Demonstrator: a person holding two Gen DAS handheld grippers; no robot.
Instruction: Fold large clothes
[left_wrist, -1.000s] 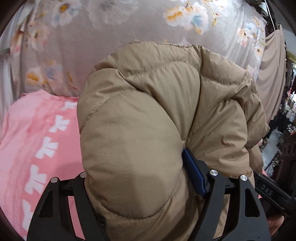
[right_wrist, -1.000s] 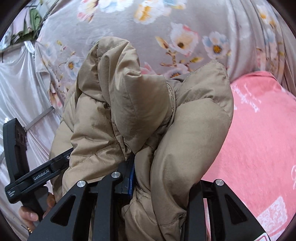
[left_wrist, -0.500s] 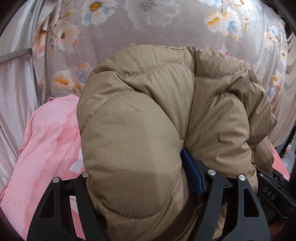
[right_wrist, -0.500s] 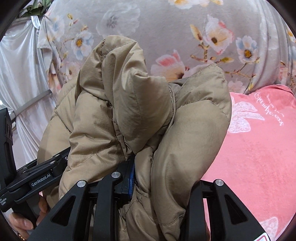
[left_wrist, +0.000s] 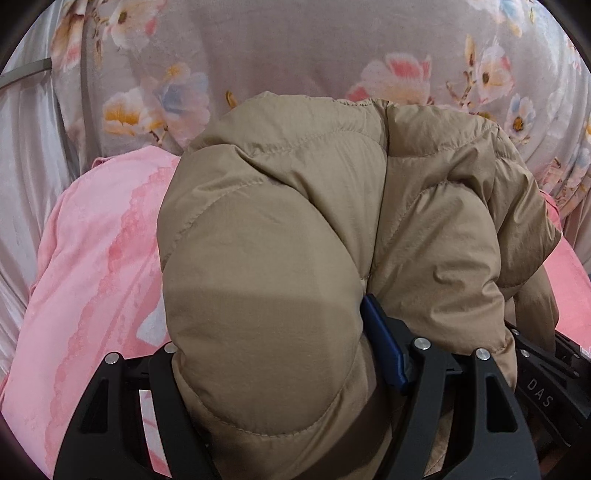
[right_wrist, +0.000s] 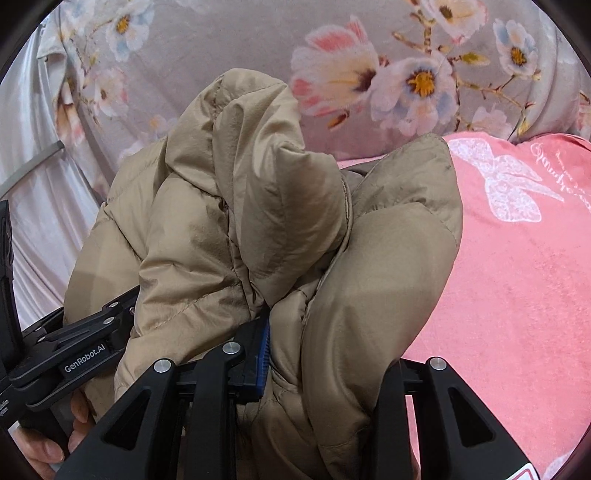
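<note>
A tan puffer jacket is bunched up and fills the middle of both wrist views. My left gripper is shut on a thick quilted bulge of it, with the blue pad pressed into the fabric. My right gripper is shut on another fold of the jacket, its blue pad against the cloth. Both grippers hold the jacket side by side above a pink blanket. The left gripper's body shows at the lower left of the right wrist view, held by a hand.
The pink blanket with a white butterfly print covers the bed below and to the right. A grey floral cloth hangs close behind. Silvery curtain fabric lies at the far left.
Both grippers have carried the jacket forward and down towards the pink blanket. The floral cloth looms closer, and the hanging clothes at the right have left the view. Both grips are unchanged.
</note>
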